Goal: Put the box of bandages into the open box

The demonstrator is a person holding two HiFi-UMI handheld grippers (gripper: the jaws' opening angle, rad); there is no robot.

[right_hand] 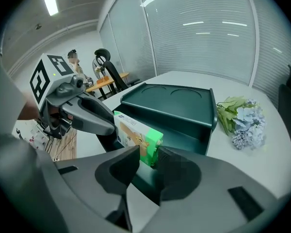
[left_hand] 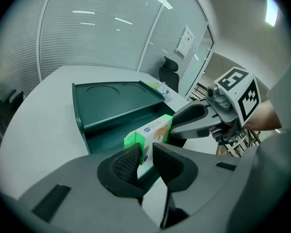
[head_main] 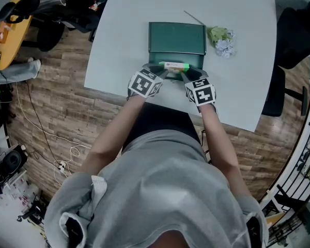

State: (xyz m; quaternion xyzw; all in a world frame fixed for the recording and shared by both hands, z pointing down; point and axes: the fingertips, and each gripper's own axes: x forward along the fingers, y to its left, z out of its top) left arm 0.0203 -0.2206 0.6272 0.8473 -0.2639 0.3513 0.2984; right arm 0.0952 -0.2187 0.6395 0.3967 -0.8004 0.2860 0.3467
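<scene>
The box of bandages (head_main: 174,65), white with green ends, hangs level over the front part of the dark green open box (head_main: 176,37), whose lid leans back. My left gripper (head_main: 163,68) is shut on its left end and my right gripper (head_main: 185,72) on its right end. In the left gripper view the bandage box (left_hand: 153,132) is pinched between the pads of the left gripper (left_hand: 146,157), above the open box (left_hand: 116,98). In the right gripper view the bandage box's green end (right_hand: 150,144) fills the gap between the fingers of the right gripper (right_hand: 148,157).
A small bunch of artificial flowers (head_main: 222,39) lies on the white table (head_main: 248,87) just right of the open box, with a thin stick (head_main: 194,17) behind it. A black office chair (head_main: 294,30) stands at the table's right side. The table's near edge is close to the person.
</scene>
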